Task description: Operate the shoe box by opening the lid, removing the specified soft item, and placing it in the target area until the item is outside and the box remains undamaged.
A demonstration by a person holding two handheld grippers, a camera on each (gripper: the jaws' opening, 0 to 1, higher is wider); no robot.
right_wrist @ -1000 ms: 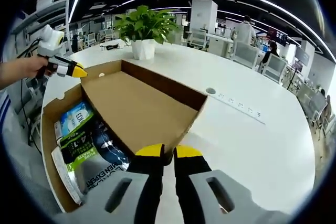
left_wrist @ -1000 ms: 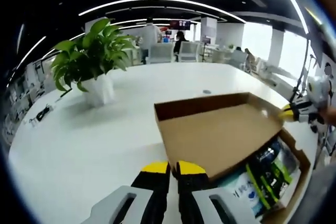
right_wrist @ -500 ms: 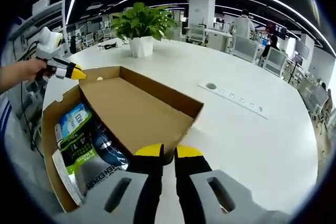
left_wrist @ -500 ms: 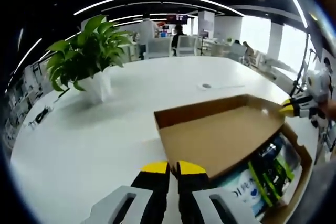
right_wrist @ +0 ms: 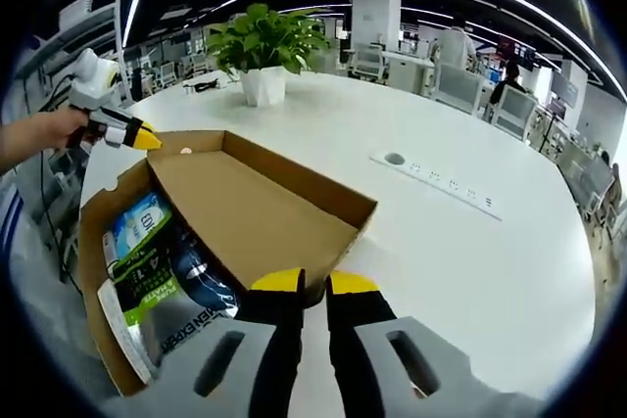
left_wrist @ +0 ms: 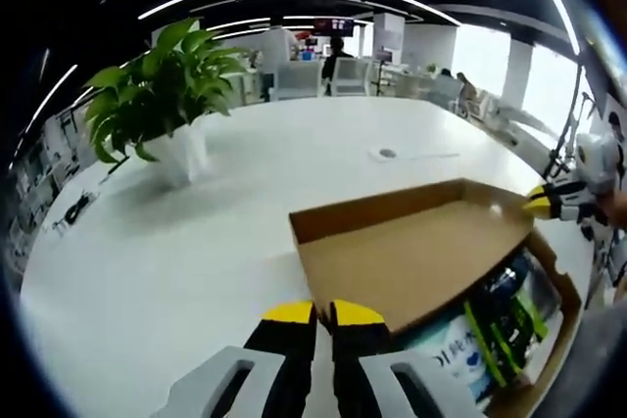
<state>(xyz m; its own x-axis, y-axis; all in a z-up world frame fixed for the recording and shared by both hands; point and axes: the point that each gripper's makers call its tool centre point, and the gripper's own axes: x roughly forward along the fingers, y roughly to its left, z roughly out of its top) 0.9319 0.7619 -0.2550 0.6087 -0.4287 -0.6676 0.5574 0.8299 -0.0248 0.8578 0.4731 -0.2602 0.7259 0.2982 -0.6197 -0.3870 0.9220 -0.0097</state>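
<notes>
The cardboard shoe box [left_wrist: 565, 293] [right_wrist: 91, 242] lies open on the white table, and its brown lid [left_wrist: 411, 256] [right_wrist: 245, 212] is held raised over it, inside facing up. My left gripper [left_wrist: 323, 313] is shut on the lid's near corner. My right gripper [right_wrist: 314, 283] is shut on the opposite corner, and it also shows at the lid's far corner [left_wrist: 547, 205] in the left gripper view. The left gripper [right_wrist: 132, 134] shows in a hand at the lid's far end in the right gripper view. Soft packs [left_wrist: 495, 330] [right_wrist: 147, 266] printed blue, green and white lie in the box, partly under the lid.
A potted green plant [left_wrist: 162, 95] [right_wrist: 265, 46] in a white pot stands farther back on the round white table [left_wrist: 147, 271] [right_wrist: 470, 271]. A round socket [left_wrist: 387, 154] [right_wrist: 394, 159] and a flat power strip [right_wrist: 451, 191] sit in the tabletop. Office chairs and people are far behind.
Both grippers keep their hold on the lid. The lid has tipped slightly flatter and both views have shifted a little with the hands.
</notes>
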